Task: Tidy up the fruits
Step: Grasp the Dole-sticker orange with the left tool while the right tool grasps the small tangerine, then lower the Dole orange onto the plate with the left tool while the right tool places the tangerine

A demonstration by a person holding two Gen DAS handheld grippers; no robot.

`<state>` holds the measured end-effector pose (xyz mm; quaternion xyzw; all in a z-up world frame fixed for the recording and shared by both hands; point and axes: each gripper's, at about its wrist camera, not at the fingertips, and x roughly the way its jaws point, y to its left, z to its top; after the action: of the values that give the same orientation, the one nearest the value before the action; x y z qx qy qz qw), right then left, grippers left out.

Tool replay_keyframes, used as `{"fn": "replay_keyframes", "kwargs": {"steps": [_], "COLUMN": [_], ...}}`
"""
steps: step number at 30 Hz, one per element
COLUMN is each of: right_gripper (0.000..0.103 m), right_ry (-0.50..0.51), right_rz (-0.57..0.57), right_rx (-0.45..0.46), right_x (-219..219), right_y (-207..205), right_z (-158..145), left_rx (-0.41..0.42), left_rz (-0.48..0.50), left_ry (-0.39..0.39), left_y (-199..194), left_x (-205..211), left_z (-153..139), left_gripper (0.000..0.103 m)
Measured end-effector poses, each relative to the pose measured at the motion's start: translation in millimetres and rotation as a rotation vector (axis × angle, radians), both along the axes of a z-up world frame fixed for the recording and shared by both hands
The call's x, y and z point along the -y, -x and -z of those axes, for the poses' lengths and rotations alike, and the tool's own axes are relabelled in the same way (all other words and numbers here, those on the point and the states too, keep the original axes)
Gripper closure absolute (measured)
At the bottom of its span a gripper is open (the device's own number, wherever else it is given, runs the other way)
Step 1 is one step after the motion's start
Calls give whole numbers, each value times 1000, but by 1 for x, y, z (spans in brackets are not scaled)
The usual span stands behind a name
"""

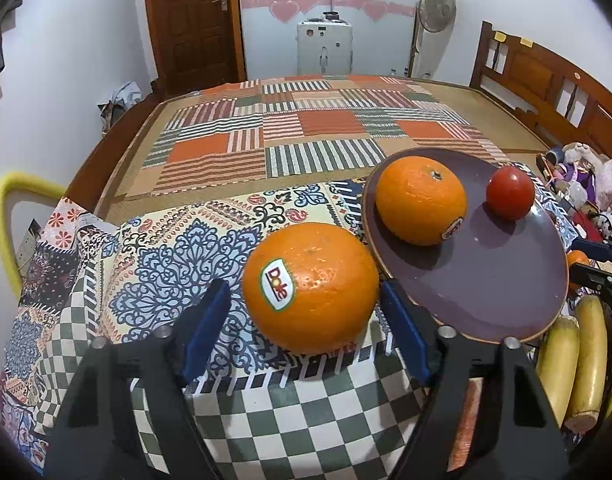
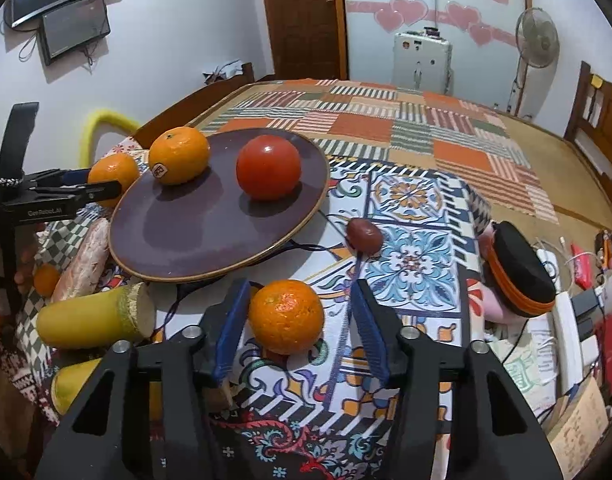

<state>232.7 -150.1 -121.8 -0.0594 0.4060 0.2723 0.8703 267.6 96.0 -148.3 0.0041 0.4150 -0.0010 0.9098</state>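
A bedroom with a wooden door point(image 1: 194, 24), a standing fan point(image 1: 435, 6) and heart decals serves as the setting; a patterned cloth point(image 1: 178, 236) covers the work surface in front of a patchwork-covered bed point(image 1: 313, 132). At center right of the left wrist view, a dark plate point(image 1: 485, 280) carries a stickered orange point(image 1: 421, 199) and a tomato point(image 1: 509, 193), well apart from each other. Yellow bananas point(image 1: 573, 352) lie at the lower right edge, just beside the plate's rim.

The left gripper point(image 1: 306, 308) has its blue fingers point(image 1: 208, 328) spread wide around a Dole-labelled orange point(image 1: 309, 286) resting on the cloth, a gap visible on the left side; whether the right finger touches cannot be told.

In the right wrist view, the right gripper point(image 2: 296, 320) likewise stands with fingers apart on either side of a smaller orange point(image 2: 286, 316) at lower center, with a clear gap on its right. A small dark red fruit point(image 2: 363, 234) lies beyond it, near the plate's edge. A black case point(image 2: 517, 268) sits at the cloth's right edge.
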Motion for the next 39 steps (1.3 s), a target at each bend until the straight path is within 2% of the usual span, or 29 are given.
{"fn": "replay_keyframes", "kwargs": {"steps": [2, 11, 19, 30, 39], "right_gripper": [69, 69, 69, 69, 69], "right_ry": [-1, 21, -3, -40, -50], "right_rz": [-10, 1, 13, 11, -27], "right_rx": [-1, 41, 90, 136, 169], "right_x": [-3, -5, -3, -10, -28], "right_y": [0, 2, 0, -8, -12], "right_z": [0, -5, -23, -37, -45], "left_rx": [-2, -27, 20, 87, 75], "left_rz": [10, 13, 13, 86, 153], "left_ry": [4, 23, 27, 36, 58], "left_y": [0, 3, 17, 31, 24], "left_x": [3, 0, -2, 28, 54], "left_z": [0, -5, -26, -58, -55], "left_gripper": [34, 35, 35, 35, 35]}}
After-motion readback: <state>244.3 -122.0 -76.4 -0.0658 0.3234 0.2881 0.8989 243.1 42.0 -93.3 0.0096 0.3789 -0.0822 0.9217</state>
